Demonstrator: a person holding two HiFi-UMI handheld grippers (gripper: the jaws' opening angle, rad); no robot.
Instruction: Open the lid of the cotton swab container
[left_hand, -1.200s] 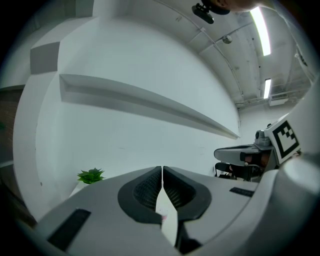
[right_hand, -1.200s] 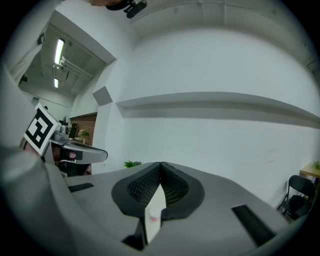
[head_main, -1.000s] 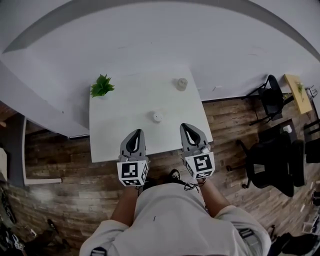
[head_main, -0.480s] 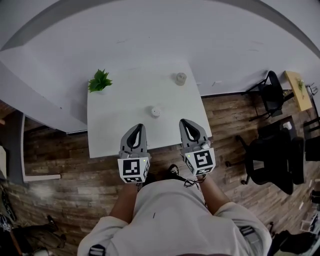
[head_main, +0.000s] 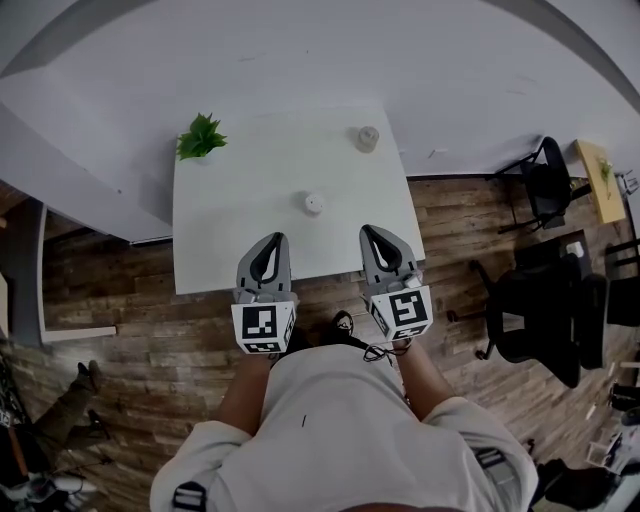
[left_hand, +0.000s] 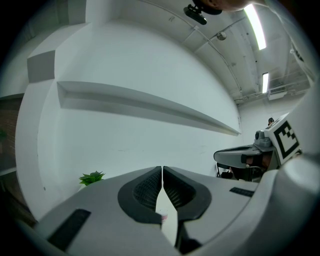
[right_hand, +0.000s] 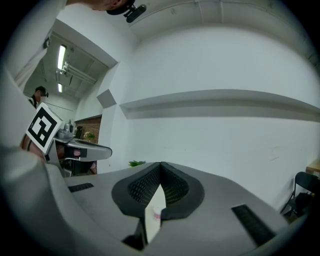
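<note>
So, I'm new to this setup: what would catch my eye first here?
The left tool and right tool, both shut, hang over the near edge of a white table. Ahead of them sits a small white container mid-table, with a green plant at the far left corner.

The left gripper and right gripper are being held over the near edge of a white surface, fingers together. A small white container is being left untouched ahead of them, with a green plant and a pale jar near the far edge.
</note>
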